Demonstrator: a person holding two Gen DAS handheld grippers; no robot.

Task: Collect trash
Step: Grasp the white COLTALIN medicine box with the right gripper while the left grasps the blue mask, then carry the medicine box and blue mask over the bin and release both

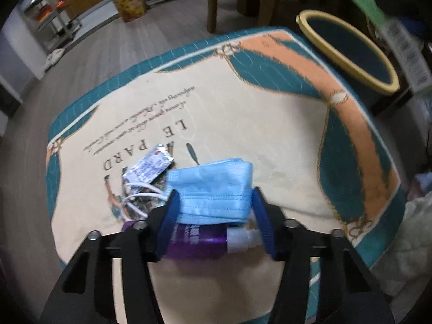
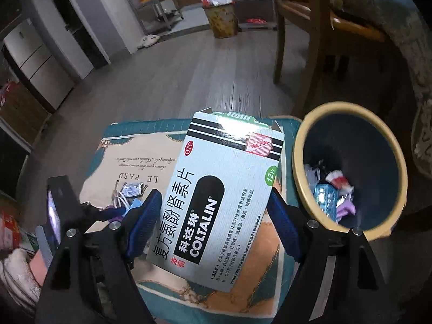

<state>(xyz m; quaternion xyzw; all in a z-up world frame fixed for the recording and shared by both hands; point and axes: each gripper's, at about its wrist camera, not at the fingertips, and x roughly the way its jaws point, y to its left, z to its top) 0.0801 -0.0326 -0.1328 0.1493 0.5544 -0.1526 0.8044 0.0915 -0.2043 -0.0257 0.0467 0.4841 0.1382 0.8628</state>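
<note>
In the left wrist view, my left gripper (image 1: 214, 202) is shut on a folded blue face mask (image 1: 213, 186) low over a printed stool cushion (image 1: 243, 108). A purple bottle with a white cap (image 1: 205, 239) lies under the mask between the fingers. A silver foil wrapper (image 1: 148, 166) and white mask loops (image 1: 137, 195) lie just left. In the right wrist view, my right gripper (image 2: 213, 202) is shut on a white Coltalin medicine box (image 2: 218, 197), held above the cushion (image 2: 129, 159), left of the trash bin (image 2: 351, 167). The left gripper (image 2: 113, 213) shows at lower left.
The yellow-rimmed dark bin (image 1: 348, 51) stands at the cushion's far right and holds several scraps (image 2: 332, 191). A wooden chair (image 2: 305, 27) stands behind it. A patterned waste basket (image 2: 224, 19), shelving and a fridge are across the wood floor.
</note>
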